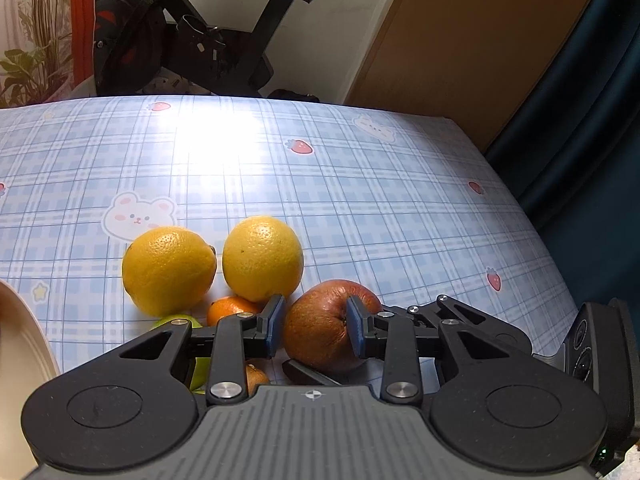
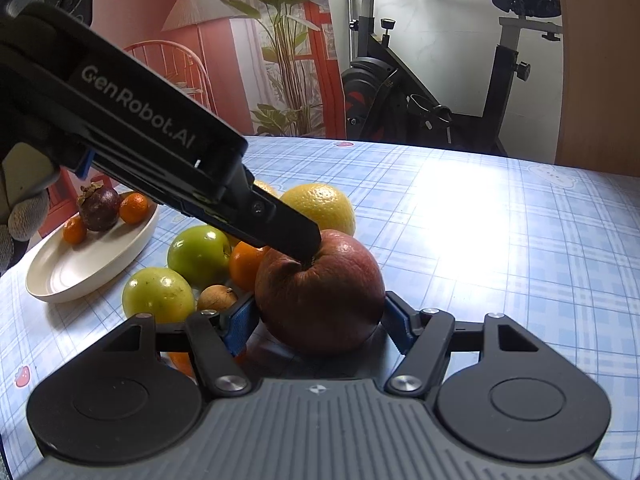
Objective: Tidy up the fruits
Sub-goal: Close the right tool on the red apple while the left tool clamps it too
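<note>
Covering table [image 1: 360, 184]: blue checked bear-print cloth [image 1: 224, 168].

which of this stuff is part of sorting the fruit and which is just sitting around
Part of the job: red apple, between both grippers; two lemons; two green apples; orange; white plate holding a mangosteen and small oranges.

Just lying about: exercise bike; potted plant; lamp.
</note>
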The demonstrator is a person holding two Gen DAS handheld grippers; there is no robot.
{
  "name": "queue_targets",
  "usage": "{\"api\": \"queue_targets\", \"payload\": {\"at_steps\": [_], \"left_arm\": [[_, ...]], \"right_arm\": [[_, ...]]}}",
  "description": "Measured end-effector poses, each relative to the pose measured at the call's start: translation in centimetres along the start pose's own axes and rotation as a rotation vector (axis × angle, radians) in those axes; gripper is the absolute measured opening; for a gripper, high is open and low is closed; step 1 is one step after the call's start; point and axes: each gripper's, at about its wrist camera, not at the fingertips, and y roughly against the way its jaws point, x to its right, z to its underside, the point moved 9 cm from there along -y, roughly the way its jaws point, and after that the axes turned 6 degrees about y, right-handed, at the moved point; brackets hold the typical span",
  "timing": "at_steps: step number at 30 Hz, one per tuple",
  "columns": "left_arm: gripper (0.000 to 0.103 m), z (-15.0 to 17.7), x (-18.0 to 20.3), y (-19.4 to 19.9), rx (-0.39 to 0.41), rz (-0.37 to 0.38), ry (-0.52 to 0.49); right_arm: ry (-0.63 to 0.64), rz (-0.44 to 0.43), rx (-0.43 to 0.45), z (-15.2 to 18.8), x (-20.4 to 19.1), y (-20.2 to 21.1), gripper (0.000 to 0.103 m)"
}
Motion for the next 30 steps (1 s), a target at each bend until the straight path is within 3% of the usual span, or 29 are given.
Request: {"api": "queue_targets", "payload": {"at_steps": [25, 30], "left_arm": [[0.036, 0.7, 0.1, -0.2, 0.027, 0.039, -0.011], [0.036, 1.2, 1.4, 0.3, 0.051, 0.025, -0.079]], "right_arm": [[-0.064, -0.020, 0.016, 0.2, 0.6, 0.8, 0.068], [-0.078, -0.013, 0.049, 0.2, 1.0, 1.6, 0.068]]}}
